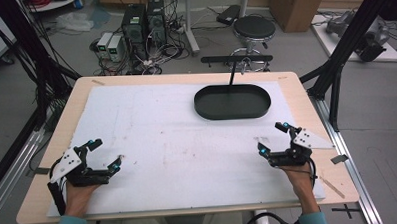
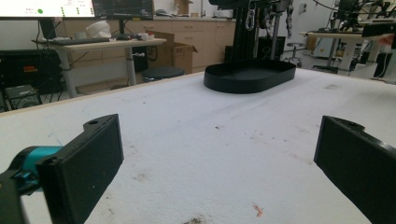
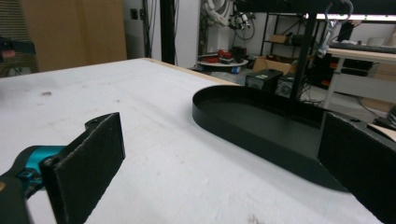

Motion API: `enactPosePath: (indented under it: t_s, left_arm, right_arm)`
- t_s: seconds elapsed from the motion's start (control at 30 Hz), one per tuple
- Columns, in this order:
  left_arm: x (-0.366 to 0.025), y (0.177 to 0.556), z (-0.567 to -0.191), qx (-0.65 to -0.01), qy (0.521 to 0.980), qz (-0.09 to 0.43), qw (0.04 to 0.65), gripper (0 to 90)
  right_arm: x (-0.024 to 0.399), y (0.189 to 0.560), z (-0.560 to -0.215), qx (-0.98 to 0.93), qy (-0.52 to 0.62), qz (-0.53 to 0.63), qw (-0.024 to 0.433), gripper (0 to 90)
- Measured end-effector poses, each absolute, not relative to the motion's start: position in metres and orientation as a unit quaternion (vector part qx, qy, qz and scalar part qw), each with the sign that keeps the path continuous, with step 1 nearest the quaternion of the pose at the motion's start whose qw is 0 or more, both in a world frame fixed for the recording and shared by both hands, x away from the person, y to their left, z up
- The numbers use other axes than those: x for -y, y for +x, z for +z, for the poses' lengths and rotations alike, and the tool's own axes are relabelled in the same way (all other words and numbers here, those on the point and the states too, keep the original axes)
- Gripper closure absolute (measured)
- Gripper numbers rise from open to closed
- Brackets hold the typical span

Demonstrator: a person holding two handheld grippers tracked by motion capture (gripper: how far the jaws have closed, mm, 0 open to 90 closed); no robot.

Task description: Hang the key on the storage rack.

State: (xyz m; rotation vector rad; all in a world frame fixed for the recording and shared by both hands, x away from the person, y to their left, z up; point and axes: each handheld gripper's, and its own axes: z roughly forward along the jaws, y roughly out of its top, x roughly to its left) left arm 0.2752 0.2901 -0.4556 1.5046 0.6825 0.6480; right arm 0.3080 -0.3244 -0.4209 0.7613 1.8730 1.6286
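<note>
Tray, black oval, empty: left gripper (image 1: 102, 156) and right gripper (image 1: 272, 138) rest near the white mat's (image 1: 152, 138) front corners, jaws spread, holding nothing (right nearer), tray (image 1: 232, 102) far-centre; approach its rim level, jaws kept wide.

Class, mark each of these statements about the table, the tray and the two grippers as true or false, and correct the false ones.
1. The black oval tray is empty. True.
2. The left gripper grips a cup. False: its fingers are spread wide with nothing between them.
3. The tray lies nearer the right gripper than the left one. True.
4. The white mat is spotless. False: small dark and reddish marks dot it.
5. The right gripper is shut. False: it is open and holds nothing.
</note>
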Motion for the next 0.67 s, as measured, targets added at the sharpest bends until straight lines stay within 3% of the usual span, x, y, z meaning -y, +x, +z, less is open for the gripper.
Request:
enactPosePath:
  t_s: [0.17,0.67]
  left_arm:
    - [-0.290,0.275,-0.456,-0.300,0.656,0.285,0.631,1.7]
    - [-0.291,0.273,-0.456,-0.295,0.650,0.294,0.635,1.7]
  right_arm:
    - [0.327,0.303,-0.440,-0.679,0.292,0.599,0.308,0.7]
    - [0.323,0.302,-0.455,-0.663,0.303,0.609,0.314,0.7]
